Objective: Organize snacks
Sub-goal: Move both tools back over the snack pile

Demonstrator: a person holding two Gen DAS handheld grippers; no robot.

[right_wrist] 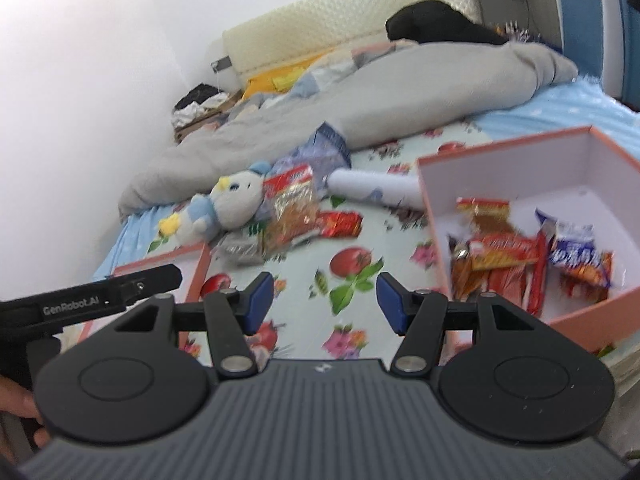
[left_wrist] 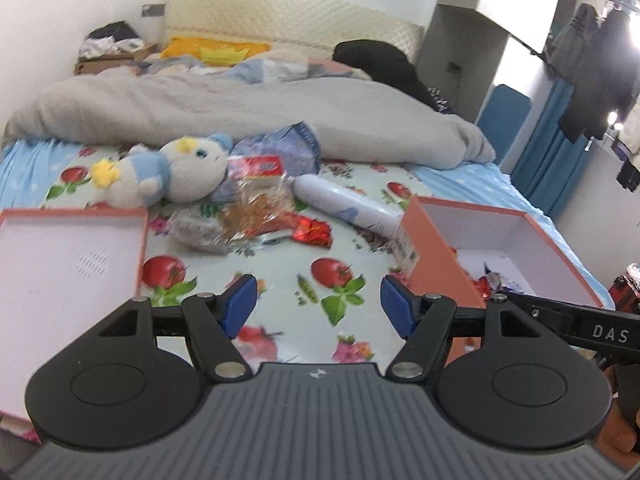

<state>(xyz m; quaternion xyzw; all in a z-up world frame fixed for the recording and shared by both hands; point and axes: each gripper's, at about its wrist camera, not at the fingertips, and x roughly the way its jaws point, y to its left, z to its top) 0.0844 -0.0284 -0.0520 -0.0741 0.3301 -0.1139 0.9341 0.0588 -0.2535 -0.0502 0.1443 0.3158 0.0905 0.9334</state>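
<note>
Loose snack packets lie in a heap on the flowered bedsheet: a red wrapper [left_wrist: 312, 231] [right_wrist: 339, 224], a clear bag of brown snacks [left_wrist: 256, 204] [right_wrist: 294, 208] and a grey packet [left_wrist: 198, 232] [right_wrist: 240, 246]. A pink box [left_wrist: 436, 240] [right_wrist: 588, 320] on the right holds several packets [right_wrist: 504, 256]. My left gripper [left_wrist: 318, 306] hovers open over the sheet, short of the heap, nothing between its blue pads. My right gripper [right_wrist: 325, 300] is also open and empty, left of the box. Each view shows the other gripper's body at its edge.
The pink box lid [left_wrist: 142, 248] [right_wrist: 200, 268] lies at the left. A plush toy [left_wrist: 172, 172] [right_wrist: 228, 204], a white cylinder bottle [left_wrist: 348, 202] [right_wrist: 372, 186] and a blue bag [left_wrist: 288, 146] [right_wrist: 320, 148] sit behind the heap. A grey duvet [left_wrist: 240, 104] covers the far bed.
</note>
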